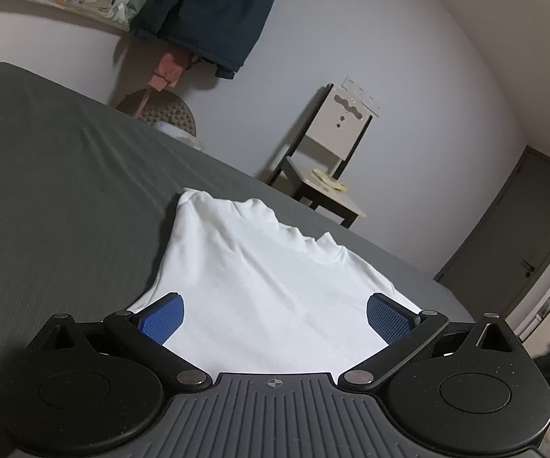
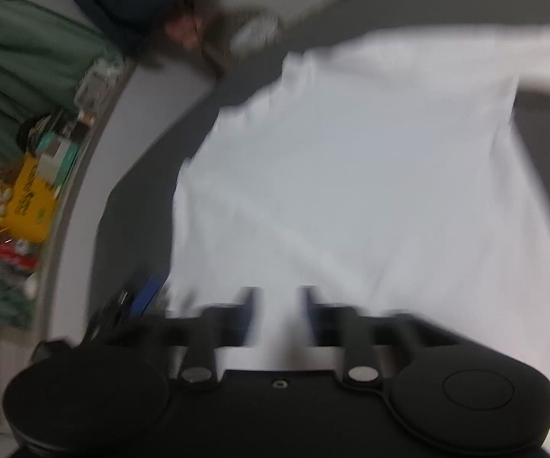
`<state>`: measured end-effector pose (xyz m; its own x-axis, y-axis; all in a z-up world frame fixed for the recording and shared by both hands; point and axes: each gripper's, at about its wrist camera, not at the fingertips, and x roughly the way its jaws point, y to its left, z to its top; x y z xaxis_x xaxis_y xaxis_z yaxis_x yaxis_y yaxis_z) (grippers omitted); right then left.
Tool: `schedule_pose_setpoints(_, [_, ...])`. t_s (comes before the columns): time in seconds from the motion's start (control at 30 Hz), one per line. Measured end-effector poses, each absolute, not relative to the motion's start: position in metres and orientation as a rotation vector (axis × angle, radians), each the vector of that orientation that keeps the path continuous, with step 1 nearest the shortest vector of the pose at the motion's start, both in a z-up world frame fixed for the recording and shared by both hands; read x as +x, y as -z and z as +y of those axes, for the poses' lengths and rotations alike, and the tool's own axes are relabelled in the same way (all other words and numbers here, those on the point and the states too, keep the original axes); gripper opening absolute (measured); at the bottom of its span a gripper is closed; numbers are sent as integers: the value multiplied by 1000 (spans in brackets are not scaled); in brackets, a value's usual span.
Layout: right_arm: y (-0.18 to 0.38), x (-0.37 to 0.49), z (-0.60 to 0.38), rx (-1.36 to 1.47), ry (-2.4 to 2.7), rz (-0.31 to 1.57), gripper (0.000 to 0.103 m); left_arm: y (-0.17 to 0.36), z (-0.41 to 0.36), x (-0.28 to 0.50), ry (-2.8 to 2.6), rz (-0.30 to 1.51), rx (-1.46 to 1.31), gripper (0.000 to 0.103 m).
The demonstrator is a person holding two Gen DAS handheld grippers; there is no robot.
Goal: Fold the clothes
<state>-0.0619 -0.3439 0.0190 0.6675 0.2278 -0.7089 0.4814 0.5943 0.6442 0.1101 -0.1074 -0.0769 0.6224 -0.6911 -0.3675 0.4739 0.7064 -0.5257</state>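
Left wrist view: the left gripper [image 1: 275,318] has its jaws spread wide, blue pads [image 1: 162,318] apart, gripping nothing. A white shirt [image 1: 259,267] lies between and beyond them on a grey bed [image 1: 53,175]. Past the bed stands a chair [image 1: 324,160] by the wall; a dark jacket [image 1: 214,11] hangs above.

Right wrist view, blurred: the right gripper [image 2: 277,301] has its jaws drawn close with a strip of the shirt [image 2: 351,175] running between them, apparently pinched. The shirt spreads ahead over the bed [image 2: 133,210]. A cluttered shelf [image 2: 38,191] sits left.
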Motion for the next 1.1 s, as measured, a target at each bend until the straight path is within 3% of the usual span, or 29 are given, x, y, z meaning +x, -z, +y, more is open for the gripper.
schedule_pose_setpoints(0.13, [3, -42, -310, 970, 100, 910, 41, 77, -107, 109, 687, 586, -400, 103])
schedule_pose_setpoints(0.3, [30, -22, -296, 1028, 135, 928, 30, 76, -107, 110, 686, 581, -398, 103])
schedule_pose_setpoints(0.43, [39, -14, -289, 1035, 147, 917, 7, 77, -108, 111, 683, 583, -400, 103])
schedule_pose_setpoints(0.53, [39, -11, -286, 1011, 170, 918, 1, 79, -109, 112, 686, 590, -398, 103])
schedule_pose_setpoints(0.77, [4, -28, -316, 956, 230, 765, 1, 79, -109, 112, 688, 589, -400, 103])
schedule_pose_setpoints(0.97, [-27, -52, -331, 848, 250, 787, 1, 78, -108, 110, 681, 589, -403, 103])
schedule_pose_setpoints(1.1, [-58, -93, -394, 757, 498, 694, 1, 76, -106, 110, 674, 583, -414, 103])
